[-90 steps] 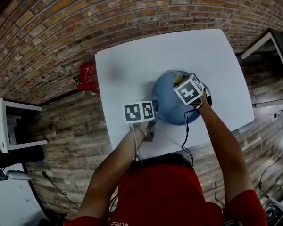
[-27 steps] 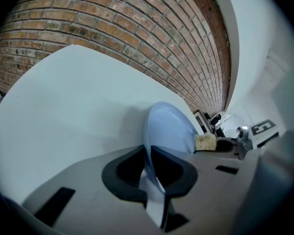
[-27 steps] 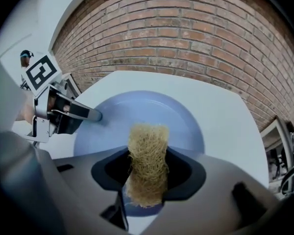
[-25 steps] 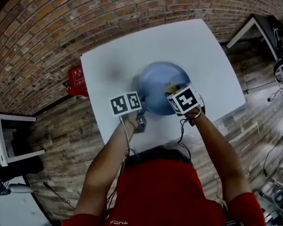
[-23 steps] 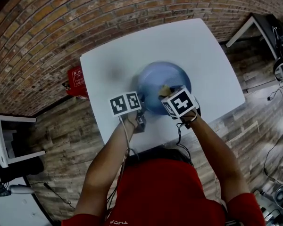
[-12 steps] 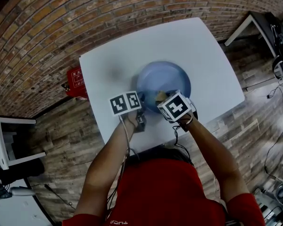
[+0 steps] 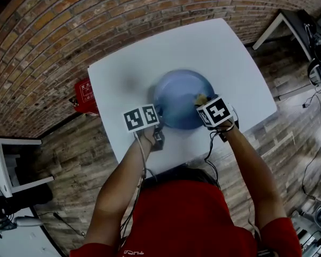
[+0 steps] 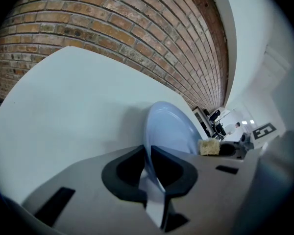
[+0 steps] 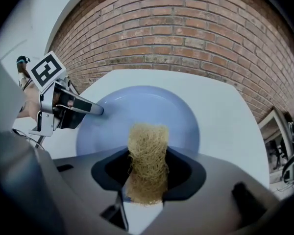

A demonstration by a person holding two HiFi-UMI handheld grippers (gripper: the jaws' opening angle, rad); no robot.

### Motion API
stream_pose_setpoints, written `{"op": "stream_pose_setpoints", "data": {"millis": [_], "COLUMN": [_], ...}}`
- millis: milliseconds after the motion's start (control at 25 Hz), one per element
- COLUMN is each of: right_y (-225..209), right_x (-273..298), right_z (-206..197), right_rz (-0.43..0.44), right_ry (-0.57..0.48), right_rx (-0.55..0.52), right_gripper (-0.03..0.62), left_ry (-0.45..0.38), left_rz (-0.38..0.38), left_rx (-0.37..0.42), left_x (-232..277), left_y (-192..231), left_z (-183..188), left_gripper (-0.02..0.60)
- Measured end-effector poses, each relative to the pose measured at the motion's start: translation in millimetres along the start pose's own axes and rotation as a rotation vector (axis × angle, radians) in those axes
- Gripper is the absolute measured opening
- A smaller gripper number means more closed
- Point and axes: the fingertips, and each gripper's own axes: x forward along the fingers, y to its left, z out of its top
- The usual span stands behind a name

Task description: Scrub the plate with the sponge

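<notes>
A blue plate [image 7: 179, 92] lies on the white table [image 7: 123, 74]. My left gripper [image 7: 159, 114] is shut on the plate's near left rim; in the left gripper view the rim [image 8: 157, 131] runs edge-on between the jaws of that gripper [image 8: 148, 156]. My right gripper [image 7: 204, 104] is shut on a tan fibrous sponge [image 7: 201, 98] over the plate's near right part. In the right gripper view the sponge [image 9: 147, 155] stands upright between the jaws above the plate [image 9: 137, 109], and the left gripper [image 9: 90, 110] holds the rim at the left.
The plate sits close to the table's near edge [image 7: 187, 154]. A brick wall [image 7: 96, 20] runs behind the table. A red box [image 7: 84, 94] stands on the wooden floor at the left. Another white table [image 7: 281, 23] is at the far right.
The right gripper slid the sponge toward the plate's near left, then back to the right side. The left gripper has kept its hold on the rim and stayed still.
</notes>
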Motion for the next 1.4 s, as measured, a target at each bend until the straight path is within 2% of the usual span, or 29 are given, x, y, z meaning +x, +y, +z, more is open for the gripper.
{"op": "stream_pose_setpoints", "data": {"millis": [160,440,720,880,1080,1160,1240,1320,1400], "right_y": [3.0,14.6,23.8,29.9,35.3,39.4,45.8,55.2,66.0], "right_x": [-9.9,-33.1,-42.7,-47.5,-66.5,-80.6,-98.3,-117.5,-136.1], "right_z": [11.3,40.0,55.2,61.8,74.4,84.2,95.4,106.2,116.2], "right_rz": [0.003,0.056,0.071,0.082,0.094,0.109,0.13,0.153,0.172], "right_ry": [-0.079,-0.261,-0.304,-0.334,-0.437,-0.518,-0.617,-0.713,-0.798], "right_rx": [0.02,0.029,0.008,0.006,0.01,0.009,-0.004,-0.027,-0.053], "right_gripper": [0.179,0.179,0.179,0.179,0.179,0.179,0.179,0.179,0.179], "left_ry": [-0.005,-0.074,-0.073,-0.087,-0.124,-0.17,-0.264,-0.404,-0.553], "left_rz": [0.025,0.038,0.031,0.055,0.091,0.106,0.105,0.051,-0.038], "left_rx": [0.073,0.125,0.103,0.109,0.134,0.163,0.231,0.332,0.454], "left_x": [-3.2,-22.6,-24.0,-29.1,-45.5,-58.8,-78.2,-104.2,-134.7], "left_y": [-1.6,-1.6,10.5,13.7,17.0,15.2,1.9,-28.8,-70.1], "left_z": [-0.7,6.2,5.4,6.7,12.8,21.0,36.6,57.7,77.7], "left_gripper": [0.061,0.073,0.065,0.081,0.086,0.086,0.086,0.067,0.041]}}
